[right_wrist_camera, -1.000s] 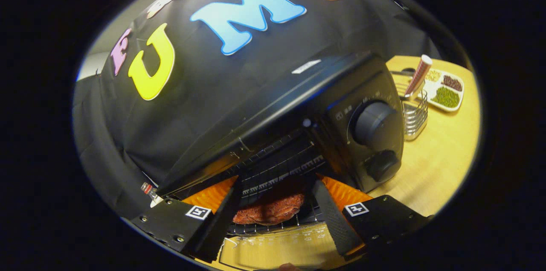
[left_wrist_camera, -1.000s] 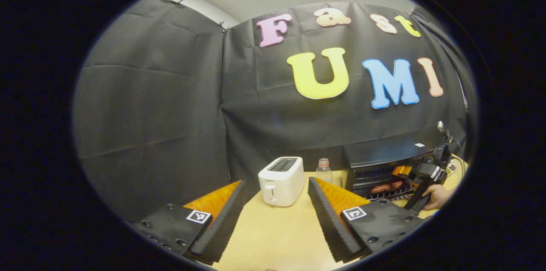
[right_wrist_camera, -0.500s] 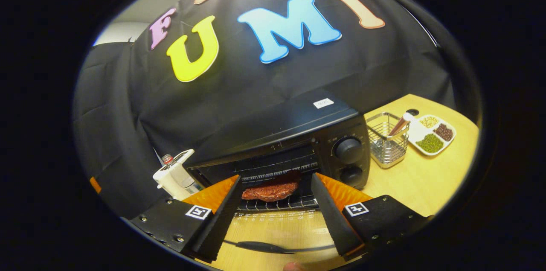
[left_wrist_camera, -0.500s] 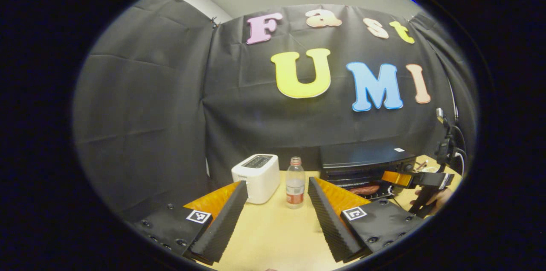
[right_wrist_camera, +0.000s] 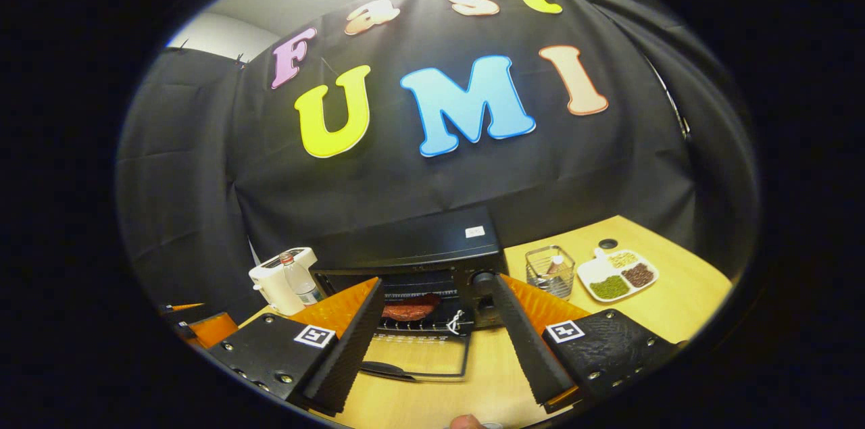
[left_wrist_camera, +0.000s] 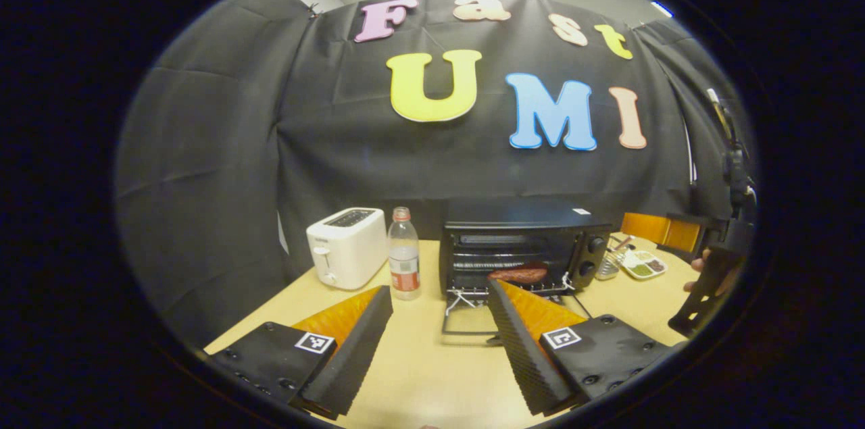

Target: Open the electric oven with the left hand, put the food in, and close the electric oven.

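Oven (left_wrist_camera: pixel 520 246) stands mid-table, right of the toaster (left_wrist_camera: pixel 346 246) and bottle (left_wrist_camera: pixel 403 253), with its door (right_wrist_camera: pixel 422 358) dropped flat and the meat (left_wrist_camera: pixel 517 274) on the rack. Left gripper (left_wrist_camera: pixel 439 334) and right gripper (right_wrist_camera: pixel 439 341) both hang spread and empty. Closing remains: the left must catch the door's handle, which its own finger partly hides.

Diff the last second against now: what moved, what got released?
The right tool pulled back from the oven, empty and open; the food was already on the rack. The left tool swung toward the oven, which now sits ahead of it. Unchanged: door down, food inside, left tool open and empty.
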A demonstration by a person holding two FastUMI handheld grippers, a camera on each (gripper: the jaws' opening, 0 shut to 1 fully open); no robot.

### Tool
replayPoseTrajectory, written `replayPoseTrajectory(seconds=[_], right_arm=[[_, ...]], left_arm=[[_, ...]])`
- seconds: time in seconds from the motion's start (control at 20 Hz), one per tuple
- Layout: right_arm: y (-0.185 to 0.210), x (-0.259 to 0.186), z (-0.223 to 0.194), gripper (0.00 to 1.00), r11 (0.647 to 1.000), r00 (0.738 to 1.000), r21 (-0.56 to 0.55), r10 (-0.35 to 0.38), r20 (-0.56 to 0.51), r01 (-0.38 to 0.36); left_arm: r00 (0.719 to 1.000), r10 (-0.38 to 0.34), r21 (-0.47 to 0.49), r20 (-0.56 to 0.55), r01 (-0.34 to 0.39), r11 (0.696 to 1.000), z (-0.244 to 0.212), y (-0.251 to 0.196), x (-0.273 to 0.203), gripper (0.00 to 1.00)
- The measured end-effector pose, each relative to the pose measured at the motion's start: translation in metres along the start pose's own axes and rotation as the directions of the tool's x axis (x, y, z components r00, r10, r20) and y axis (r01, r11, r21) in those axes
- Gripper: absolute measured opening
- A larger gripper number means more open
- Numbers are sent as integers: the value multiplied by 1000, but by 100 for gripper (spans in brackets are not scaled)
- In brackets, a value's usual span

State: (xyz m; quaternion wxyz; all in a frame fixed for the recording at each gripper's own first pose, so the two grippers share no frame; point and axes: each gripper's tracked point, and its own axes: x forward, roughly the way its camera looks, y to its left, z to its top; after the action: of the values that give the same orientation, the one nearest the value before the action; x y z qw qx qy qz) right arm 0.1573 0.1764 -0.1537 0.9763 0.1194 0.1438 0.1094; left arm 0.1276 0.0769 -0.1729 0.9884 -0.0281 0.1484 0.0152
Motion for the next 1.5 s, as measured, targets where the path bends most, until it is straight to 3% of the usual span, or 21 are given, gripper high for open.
replayPoseTrajectory(seconds=[0.1,0.4,0.55,0.7,0.75,1.05,1.3,1.5], right_arm=[[-11,-17,3,98,1000,1000,-5,-24,5,24],[-49,-65,18,98,989,990,-72,-125,71,130],[-62,-83,27,98,975,979,-125,-168,111,182],[-72,-96,35,98,961,972,-170,-195,130,216],[-76,-101,37,98,957,970,-178,-205,134,227],[-95,-122,42,98,928,948,-210,-282,146,308],[-108,-130,38,98,912,936,-219,-324,134,347],[-114,-133,37,97,906,929,-211,-346,128,367]], left_arm=[[999,-35,-1,-38,35,999,-17,-18,6,100],[982,-120,-13,-147,119,993,-62,-62,29,94],[964,-161,-18,-213,160,987,-86,-80,40,100],[939,-189,-20,-287,192,981,-111,-96,57,96],[928,-193,-20,-319,197,980,-120,-101,60,100],[869,-203,-44,-452,205,978,-164,-122,86,97],[831,-190,0,-522,223,975,-185,-122,104,97],[817,-176,27,-549,228,973,-194,-123,112,100]])
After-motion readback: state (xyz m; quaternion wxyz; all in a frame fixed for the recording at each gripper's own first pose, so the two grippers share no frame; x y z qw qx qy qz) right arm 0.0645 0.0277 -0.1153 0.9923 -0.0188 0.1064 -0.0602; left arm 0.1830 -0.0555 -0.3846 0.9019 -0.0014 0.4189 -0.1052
